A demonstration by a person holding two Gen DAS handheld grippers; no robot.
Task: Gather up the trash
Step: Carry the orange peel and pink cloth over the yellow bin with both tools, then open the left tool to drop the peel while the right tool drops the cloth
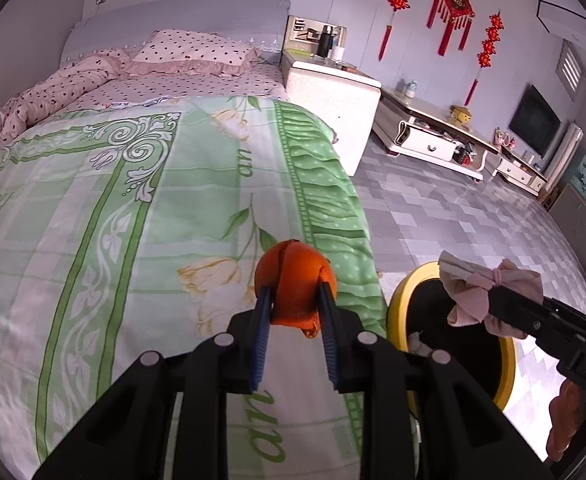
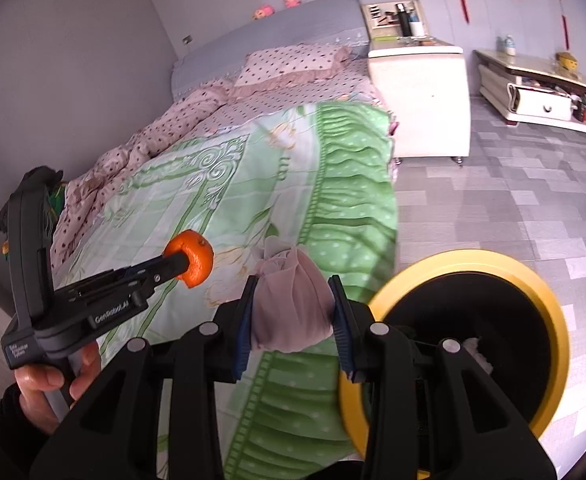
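Observation:
My left gripper (image 1: 295, 294) is shut on an orange peel (image 1: 293, 276) and holds it above the green bedspread (image 1: 133, 220) near the bed's right edge. It also shows in the right wrist view (image 2: 185, 266), peel (image 2: 193, 258) in its tips. My right gripper (image 2: 293, 284) is shut on a crumpled pinkish tissue wad (image 2: 291, 304), over the bed edge beside the yellow-rimmed black bin (image 2: 549, 320). In the left wrist view the right gripper (image 1: 489, 300) holds the wad (image 1: 477, 296) over the bin (image 1: 397, 312), which has white scraps inside.
A pink dotted quilt and pillow (image 1: 189, 52) lie at the head of the bed. A white nightstand (image 1: 333, 92) and a low white TV cabinet (image 1: 433, 132) stand on the grey tiled floor (image 1: 473, 224) to the right.

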